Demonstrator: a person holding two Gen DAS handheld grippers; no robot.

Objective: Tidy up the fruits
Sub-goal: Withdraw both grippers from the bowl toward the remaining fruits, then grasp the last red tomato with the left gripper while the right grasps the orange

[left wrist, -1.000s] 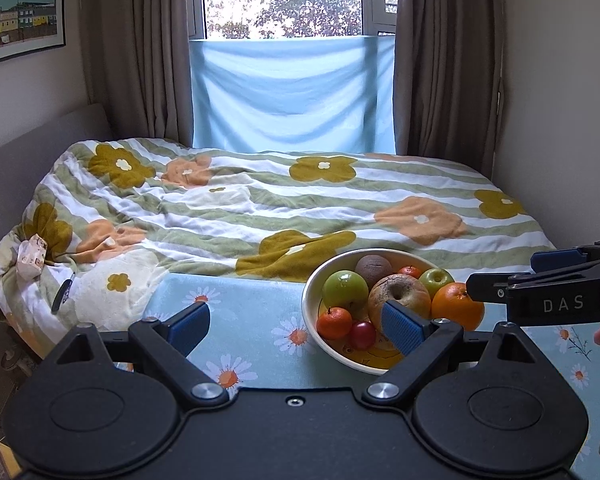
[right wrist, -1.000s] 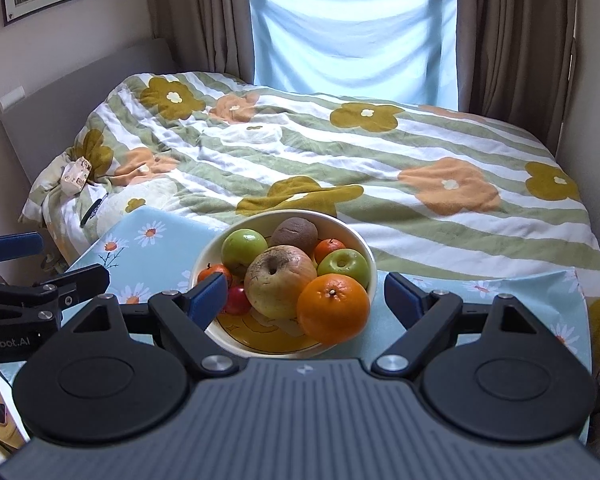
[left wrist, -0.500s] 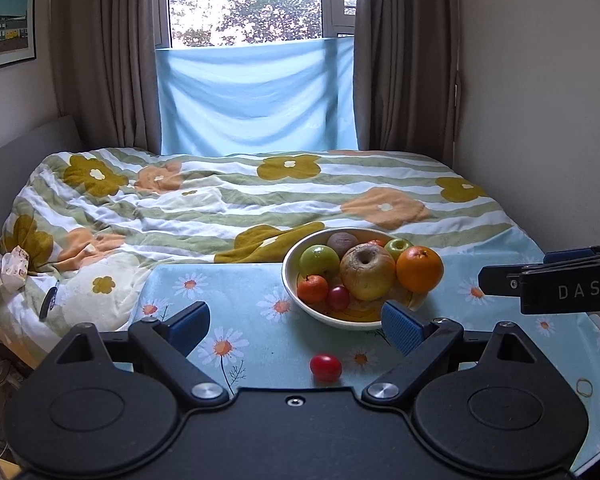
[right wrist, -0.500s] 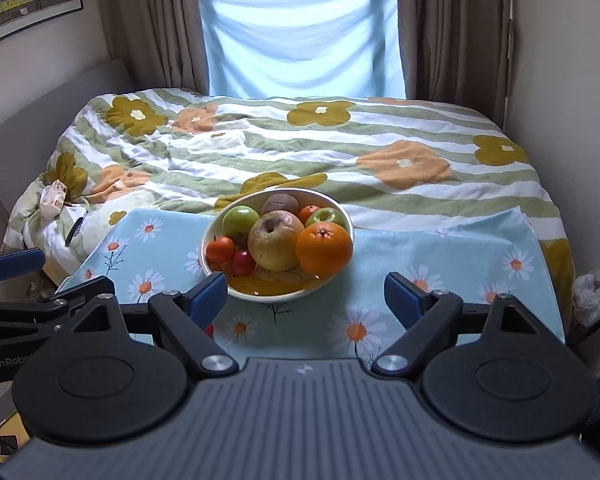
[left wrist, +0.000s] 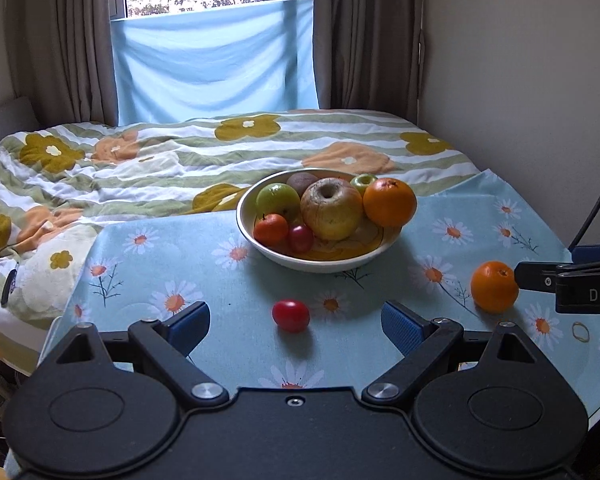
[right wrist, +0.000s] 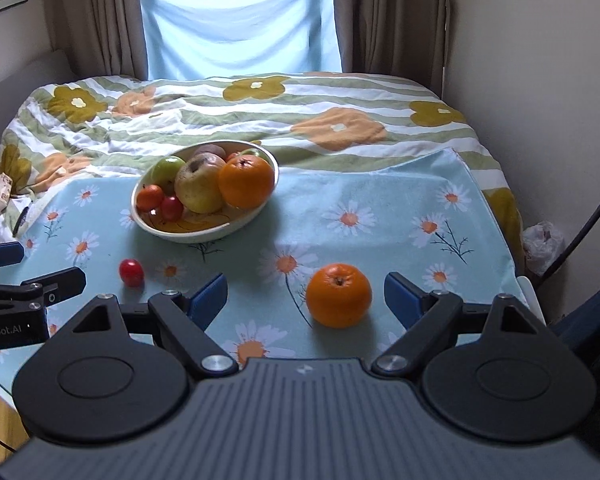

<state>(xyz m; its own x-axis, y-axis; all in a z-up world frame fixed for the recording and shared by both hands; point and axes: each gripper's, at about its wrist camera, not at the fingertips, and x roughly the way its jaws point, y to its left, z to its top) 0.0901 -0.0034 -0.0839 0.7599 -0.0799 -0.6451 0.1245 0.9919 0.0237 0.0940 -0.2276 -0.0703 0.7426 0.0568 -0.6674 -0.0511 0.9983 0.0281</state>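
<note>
A cream bowl [left wrist: 260, 248] [right wrist: 204, 236] stands on the daisy-print cloth, heaped with a big yellowish apple [left wrist: 331, 208], green apples, an orange [left wrist: 389, 202], a small tangerine and a cherry tomato. A loose red cherry tomato [left wrist: 291, 315] [right wrist: 131, 272] lies on the cloth in front of the bowl. My left gripper [left wrist: 294, 322] is open, its blue pads either side of the tomato and apart from it. A loose orange [right wrist: 338, 295] [left wrist: 494, 286] sits between the wide-open pads of my right gripper [right wrist: 306, 298], untouched.
The daisy cloth [left wrist: 228, 280] covers a table set against a bed with a flowered quilt [left wrist: 180, 160]. A wall [left wrist: 520, 80] runs along the right. Curtains and a blue sheet hang at the window. A black cable [right wrist: 588, 232] curves at the right edge.
Both views have drawn back and tilted down from the bowl. The cherry tomato and the loose orange have come into sight between the jaws. Both grippers stayed open.
</note>
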